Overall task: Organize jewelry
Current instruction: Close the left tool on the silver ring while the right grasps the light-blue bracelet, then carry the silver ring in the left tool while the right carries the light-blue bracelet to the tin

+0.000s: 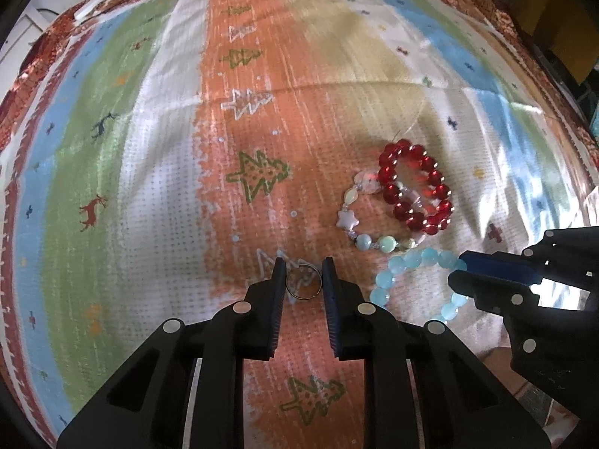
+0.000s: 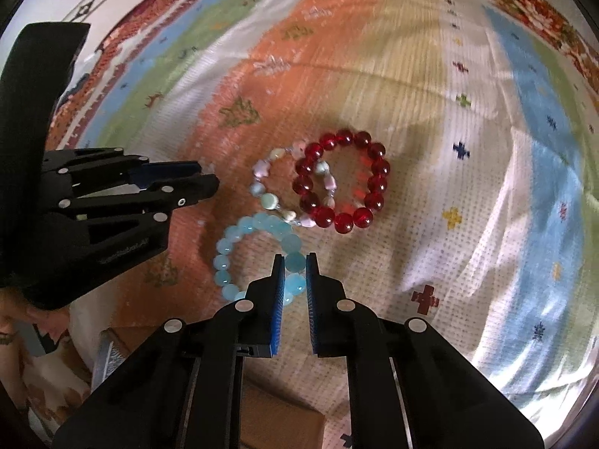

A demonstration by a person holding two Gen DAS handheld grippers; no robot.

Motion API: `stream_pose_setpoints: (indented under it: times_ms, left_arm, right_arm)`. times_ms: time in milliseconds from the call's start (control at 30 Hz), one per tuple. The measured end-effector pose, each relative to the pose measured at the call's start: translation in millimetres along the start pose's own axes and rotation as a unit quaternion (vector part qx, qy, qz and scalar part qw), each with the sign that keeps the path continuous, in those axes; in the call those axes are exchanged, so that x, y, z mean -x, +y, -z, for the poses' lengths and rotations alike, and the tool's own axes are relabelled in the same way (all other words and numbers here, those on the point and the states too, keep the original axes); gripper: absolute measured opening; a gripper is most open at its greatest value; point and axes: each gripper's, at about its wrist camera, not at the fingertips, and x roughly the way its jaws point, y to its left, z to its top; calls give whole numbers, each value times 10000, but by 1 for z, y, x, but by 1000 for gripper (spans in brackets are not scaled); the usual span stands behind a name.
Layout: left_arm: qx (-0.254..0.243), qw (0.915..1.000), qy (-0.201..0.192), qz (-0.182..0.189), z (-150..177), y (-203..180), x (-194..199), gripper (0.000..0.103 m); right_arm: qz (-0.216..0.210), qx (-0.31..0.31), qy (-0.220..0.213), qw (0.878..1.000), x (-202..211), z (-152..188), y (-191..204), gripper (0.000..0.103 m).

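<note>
- Black plastic fingers of my left gripper (image 1: pixel 303 275) stand either side of a thin round metal ring (image 1: pixel 304 284) that lies flat on the orange stripe of the cloth; the blue pads meet the ring's two edges, so I read the jaws as closed on it.
- My right gripper (image 2: pixel 295 271) has its narrow jaws pinched on one bead of the pale blue round-bead bracelet (image 2: pixel 239 239), gripping it at the near side of the loop.
- That blue bracelet lies on the cloth just below the other two, its far beads touching the pastel one.
- I see a dark red glass-bead bracelet (image 2: pixel 342 179) lying flat, overlapping a pastel bracelet of star-shaped and round beads (image 2: pixel 267 191) on its left side.
- From the left wrist camera the red loop (image 1: pixel 415 187) sits beyond and to the right of my left fingers, with the pastel loop (image 1: pixel 359 224) nearer.
- All of it rests on a striped woven cloth (image 1: pixel 149 149) in orange, white, green and blue, printed with small trees, deer and crosses.
- A cardboard box (image 2: pixel 280 422) shows under my right gripper at the cloth's near edge.
</note>
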Motion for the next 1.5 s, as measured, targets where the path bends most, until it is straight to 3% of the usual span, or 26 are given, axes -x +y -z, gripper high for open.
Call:
stream_pose_setpoints:
  times_ms: [300,700,1033,1500]
  left_arm:
    - [242,9994,-234,96,13,0,25,19]
    - [181,9974,-680,156,15,-10,61,19]
    - [0,9943,-1065,93,23,-20,91,19]
    - [-154,9906,-1358,114,42,-34,117,19]
  right_arm:
    - [24,-111,-389,9992,29,7,4,12]
    - [59,-262,-778,9966,61,22,0,12]
    - [-27,-605,-1423,9880,96,34,-5,12]
    - [8,-302,-1765,9838,128,57,12,12]
